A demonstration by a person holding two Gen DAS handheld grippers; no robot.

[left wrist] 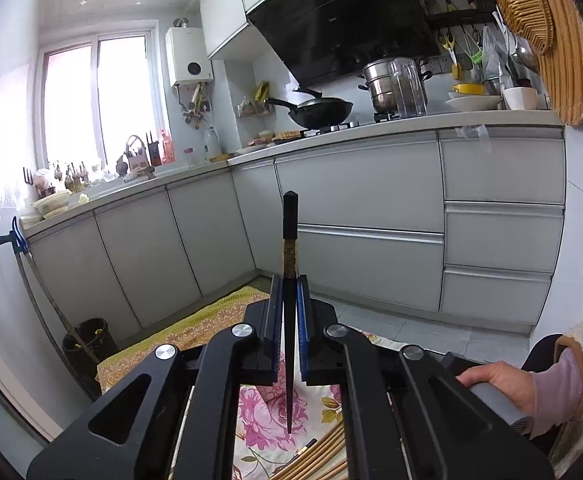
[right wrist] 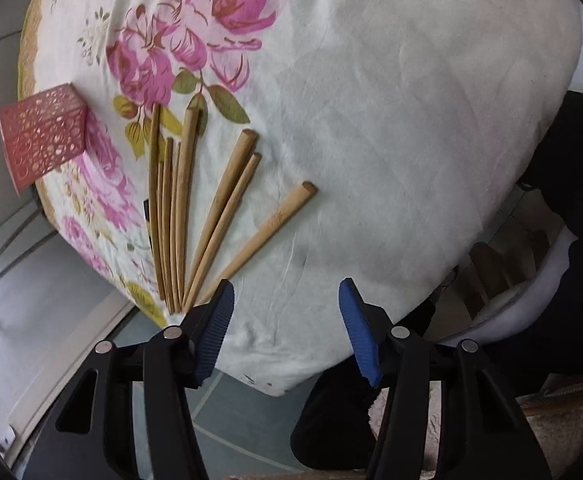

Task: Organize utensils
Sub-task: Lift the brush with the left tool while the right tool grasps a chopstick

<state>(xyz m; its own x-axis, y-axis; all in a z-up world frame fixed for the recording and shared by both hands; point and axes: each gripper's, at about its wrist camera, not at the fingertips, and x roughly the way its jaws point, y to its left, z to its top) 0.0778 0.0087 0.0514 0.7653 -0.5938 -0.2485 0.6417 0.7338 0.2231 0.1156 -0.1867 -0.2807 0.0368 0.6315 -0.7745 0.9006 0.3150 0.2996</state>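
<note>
Right now my left gripper (left wrist: 289,280) is clamped tight on one black chopstick (left wrist: 290,240), held upright above the flowered tablecloth (right wrist: 371,80). My right gripper (right wrist: 285,300) hangs spread wide with nothing in it, just beside the bamboo chopsticks (right wrist: 179,208). I count about eight of those (the left ones overlap, so I cannot be sure), fanned out on the cloth. One pink cutout holder (right wrist: 39,136) stands at the table's edge, near them.
</note>
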